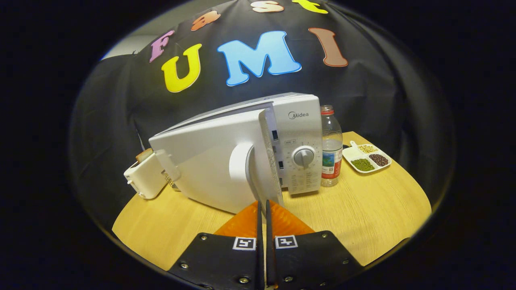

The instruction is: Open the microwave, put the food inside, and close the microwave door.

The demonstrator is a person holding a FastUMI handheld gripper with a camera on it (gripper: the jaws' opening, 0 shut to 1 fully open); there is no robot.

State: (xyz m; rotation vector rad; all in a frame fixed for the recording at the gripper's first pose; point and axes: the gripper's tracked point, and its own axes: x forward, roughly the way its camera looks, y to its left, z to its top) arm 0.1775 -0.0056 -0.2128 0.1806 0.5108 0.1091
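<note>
The tongs [262, 209] are pressed together with only a thin slit between their fingers, holding nothing, and their tips sit at or just short of the lower free edge of the white microwave door [209, 161]; whether they touch it I cannot tell.

That door stands swung partway out on its left hinge, its outer face with a rounded white handle [240, 165] turned toward the tongs, the latch hooks along its free edge showing at about one o'clock from the tips. Behind it, the white boxy microwave [298, 133] shows its control panel and grey round dial [303, 156].

At ten o'clock from the tips a small white toaster with a slice of bread in it [146, 174] stands on the round light-wood tabletop [363, 209]. At two o'clock a clear plastic bottle with a red cap [331, 147] stands just beside the microwave, and beyond it lies a white divided tray of beans and grains [367, 158].

By my judgement, the opening step is done or nearly so. The tongs carry no food and the cavity is hidden behind the door, so whether loading is done is unclear; if it is, this would be the closing push.
</note>
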